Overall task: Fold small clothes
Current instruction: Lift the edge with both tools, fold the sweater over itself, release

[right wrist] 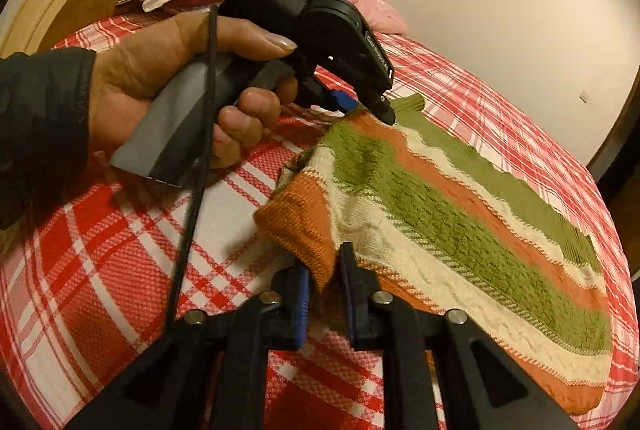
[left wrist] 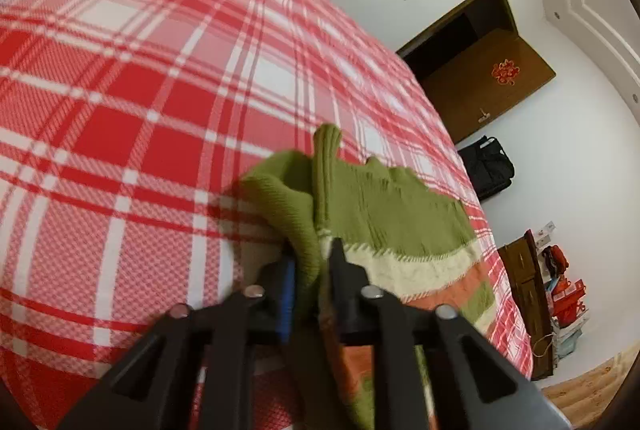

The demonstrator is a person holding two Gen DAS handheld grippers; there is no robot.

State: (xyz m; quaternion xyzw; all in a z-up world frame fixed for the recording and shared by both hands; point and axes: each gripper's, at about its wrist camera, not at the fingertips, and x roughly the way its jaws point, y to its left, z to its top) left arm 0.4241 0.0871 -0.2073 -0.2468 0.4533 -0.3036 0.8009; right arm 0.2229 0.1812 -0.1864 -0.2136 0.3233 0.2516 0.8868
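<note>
Striped knit sweater (right wrist: pixel 460 214) lies flat on the plaid bed (right wrist: pixel 120 230), left gripper (left wrist: pixel 312 262) clamped on its green edge, right gripper (right wrist: pixel 324 270) pinching the orange corner; soft, light, floppy knit, so best held at edges and corners, will sag between grips

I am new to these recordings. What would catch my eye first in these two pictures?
First, the striped knitted sweater in green, orange and cream, lying on the red and white checked bedspread. Next, the two grippers pinching it: the right gripper on its near orange edge, and the left gripper, held in a hand, on the far green end.
</note>
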